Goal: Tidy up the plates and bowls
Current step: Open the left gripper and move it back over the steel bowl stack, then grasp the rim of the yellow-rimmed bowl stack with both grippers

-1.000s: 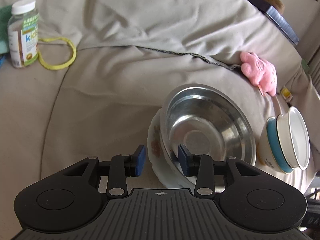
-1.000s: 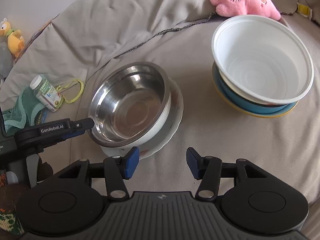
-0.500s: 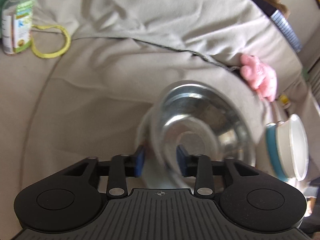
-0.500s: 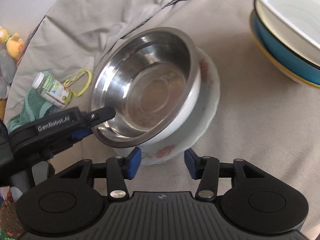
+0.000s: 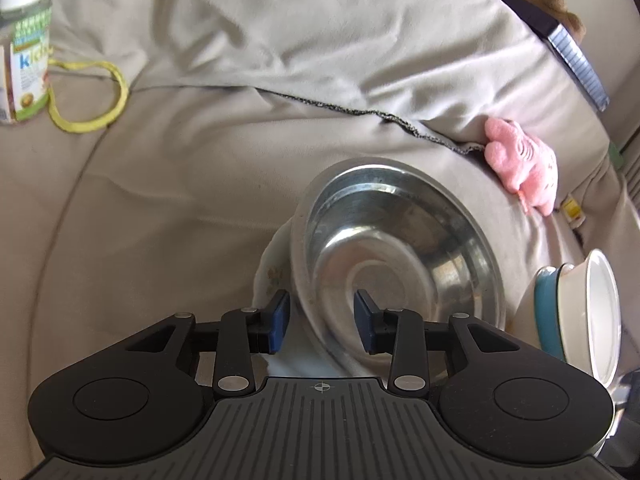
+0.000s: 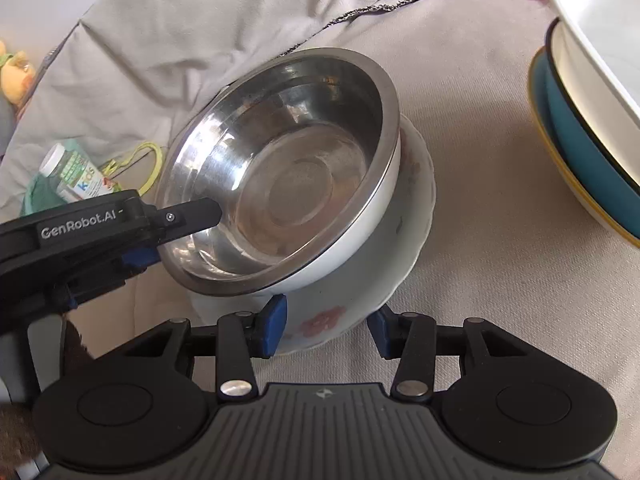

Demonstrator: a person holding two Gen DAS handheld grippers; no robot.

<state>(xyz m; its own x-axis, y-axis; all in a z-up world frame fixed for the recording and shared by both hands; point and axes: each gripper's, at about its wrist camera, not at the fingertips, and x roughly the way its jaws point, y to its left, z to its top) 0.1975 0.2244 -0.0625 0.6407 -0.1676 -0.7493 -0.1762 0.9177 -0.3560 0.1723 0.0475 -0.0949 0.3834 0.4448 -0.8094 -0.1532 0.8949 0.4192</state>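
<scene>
Wrinkled grey sofa cover [image 5: 208,208] w/ open fabric left of the steel bowl [image 6: 288,168]; bowl tilted in floral plate [image 6: 416,216], left gripper [image 5: 320,322] clamped on its rim; right gripper [image 6: 326,322] straddles plate edge, grip unclear; stacked bowls [image 6: 580,120] right; only right view shows green cloth [image 6: 44,196].

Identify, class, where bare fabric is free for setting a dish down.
Free: the beige cover between the yellow loop and the tilted steel bowl. Narrower: the strip before the white-and-blue bowl stack. Crowded: around the floral plate.
</scene>
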